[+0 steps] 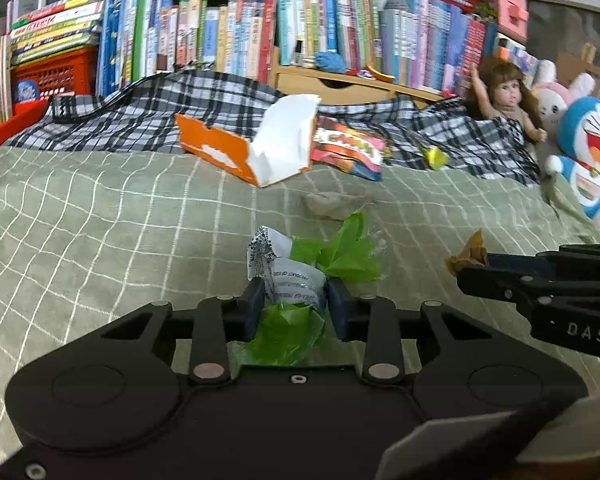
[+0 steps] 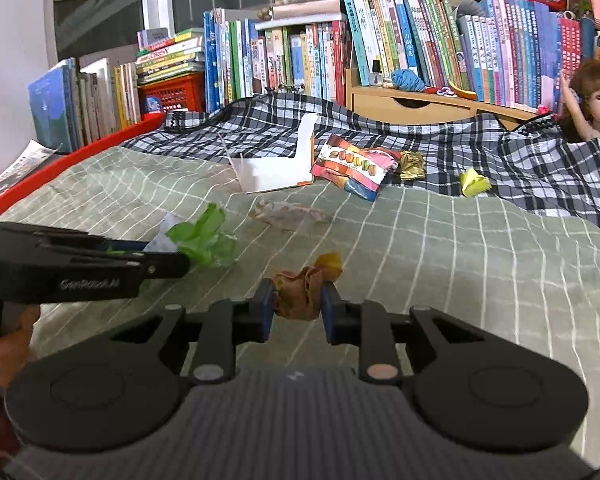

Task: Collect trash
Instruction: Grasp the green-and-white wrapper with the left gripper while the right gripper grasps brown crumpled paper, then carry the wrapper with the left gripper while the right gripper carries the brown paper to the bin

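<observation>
My left gripper (image 1: 294, 300) is shut on a crumpled green and white wrapper (image 1: 340, 256), held just above the green checked bedspread (image 1: 100, 220). My right gripper (image 2: 298, 304) is shut on a crumpled brown wrapper (image 2: 304, 284). Each gripper shows in the other's view, the right gripper (image 1: 466, 266) at the right edge and the left gripper (image 2: 182, 258) at the left edge. Further back lie a torn orange and white box (image 1: 260, 148), a colourful snack bag (image 2: 354, 166), a pale crumpled wrapper (image 2: 288, 214), a gold wrapper (image 2: 411, 164) and a yellow wrapper (image 2: 474, 182).
A black and white plaid blanket (image 2: 440, 136) is bunched along the back of the bed. Behind it stand rows of books (image 2: 300, 56), a wooden drawer shelf (image 2: 420, 104), red baskets (image 1: 56, 76). A doll (image 1: 508, 96) and plush toys (image 1: 588, 152) sit at right. A hand (image 2: 4, 352) holds the left gripper.
</observation>
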### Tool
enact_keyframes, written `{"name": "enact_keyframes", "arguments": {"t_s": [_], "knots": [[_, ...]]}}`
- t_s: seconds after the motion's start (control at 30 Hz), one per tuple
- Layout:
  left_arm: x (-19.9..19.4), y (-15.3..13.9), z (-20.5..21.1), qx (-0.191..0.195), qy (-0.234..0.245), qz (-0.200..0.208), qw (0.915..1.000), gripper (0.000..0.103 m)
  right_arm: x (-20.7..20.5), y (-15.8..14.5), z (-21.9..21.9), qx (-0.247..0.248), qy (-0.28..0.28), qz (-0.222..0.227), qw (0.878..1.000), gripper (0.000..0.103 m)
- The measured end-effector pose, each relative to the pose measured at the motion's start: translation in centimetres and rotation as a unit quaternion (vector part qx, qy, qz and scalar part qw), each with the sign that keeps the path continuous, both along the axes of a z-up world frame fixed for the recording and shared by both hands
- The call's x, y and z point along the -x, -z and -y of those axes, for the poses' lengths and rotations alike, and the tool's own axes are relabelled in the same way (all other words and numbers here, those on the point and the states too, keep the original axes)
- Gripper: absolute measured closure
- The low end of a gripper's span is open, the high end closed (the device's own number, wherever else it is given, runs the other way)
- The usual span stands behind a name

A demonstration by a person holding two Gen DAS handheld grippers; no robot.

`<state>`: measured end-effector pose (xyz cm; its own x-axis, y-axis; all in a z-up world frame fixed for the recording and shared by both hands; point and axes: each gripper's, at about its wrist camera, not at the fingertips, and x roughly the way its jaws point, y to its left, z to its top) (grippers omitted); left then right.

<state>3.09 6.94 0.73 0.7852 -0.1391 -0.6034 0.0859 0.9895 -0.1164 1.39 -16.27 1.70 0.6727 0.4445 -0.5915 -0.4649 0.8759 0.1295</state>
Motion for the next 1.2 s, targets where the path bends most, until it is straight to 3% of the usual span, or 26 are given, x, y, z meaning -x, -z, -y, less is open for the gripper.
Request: {"name": "enact_keyframes", "arguments": {"t_s": [0.67,0.93,1.2], "knots": [[14.9,-2.1,3.9,0.032,0.056,0.002,0.9979,0.071,13.9,-0.2,5.6,-0.003,-0.001,0.0,1.0,0.073],[19.0,-0.5,4.9,0.035,0.075,-0.038,0.9959,0.071,17.3,0.9,6.4,-0.008,-0.001,-0.012,1.0,0.073],[20.0,2.7,5.6,0.031,0.084,-0.099,0.991,0.071,19.2,2.9,6.2,-0.008,-0.002,-0.044,0.999,0.072]]}}
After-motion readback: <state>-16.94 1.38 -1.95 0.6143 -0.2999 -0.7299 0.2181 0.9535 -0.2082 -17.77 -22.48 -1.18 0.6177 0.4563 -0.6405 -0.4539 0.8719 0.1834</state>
